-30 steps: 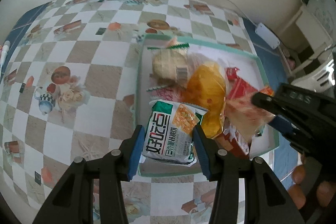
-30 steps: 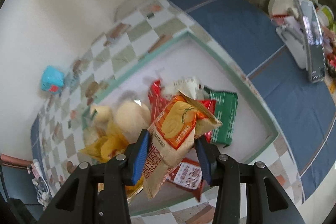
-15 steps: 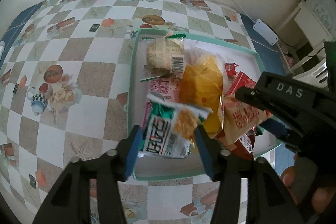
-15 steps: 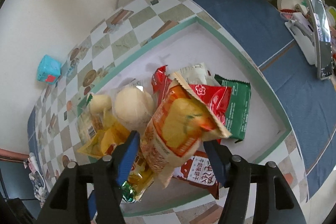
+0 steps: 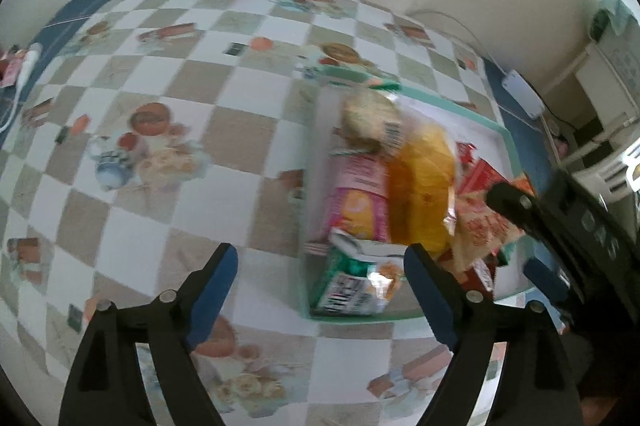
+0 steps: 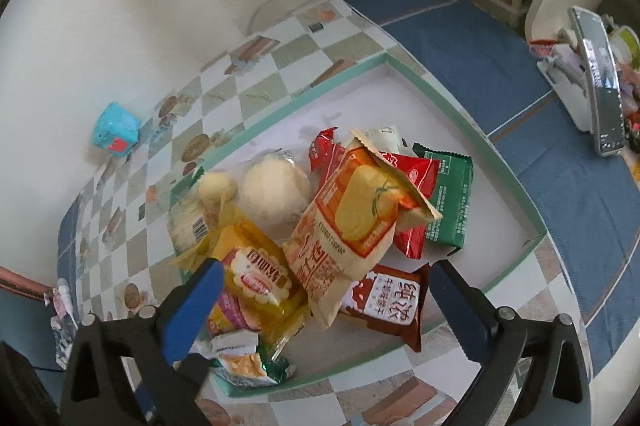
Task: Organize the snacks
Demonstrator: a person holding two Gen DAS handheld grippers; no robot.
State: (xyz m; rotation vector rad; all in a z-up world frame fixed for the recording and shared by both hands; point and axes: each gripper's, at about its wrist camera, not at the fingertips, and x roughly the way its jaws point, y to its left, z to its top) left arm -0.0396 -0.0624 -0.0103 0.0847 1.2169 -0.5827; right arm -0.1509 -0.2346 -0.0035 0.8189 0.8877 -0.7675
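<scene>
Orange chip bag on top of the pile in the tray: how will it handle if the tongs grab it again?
The orange chip bag looks puffy and creased, so probably light and floppy, deforming under a squeeze. Its film looks glossy, so it may slip. It leans on other packets in the tray, so a push would likely slide or topple it.

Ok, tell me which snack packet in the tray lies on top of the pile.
The orange-and-tan chip packet: it rests across the red, brown and yellow packets, with nothing on it.
</scene>
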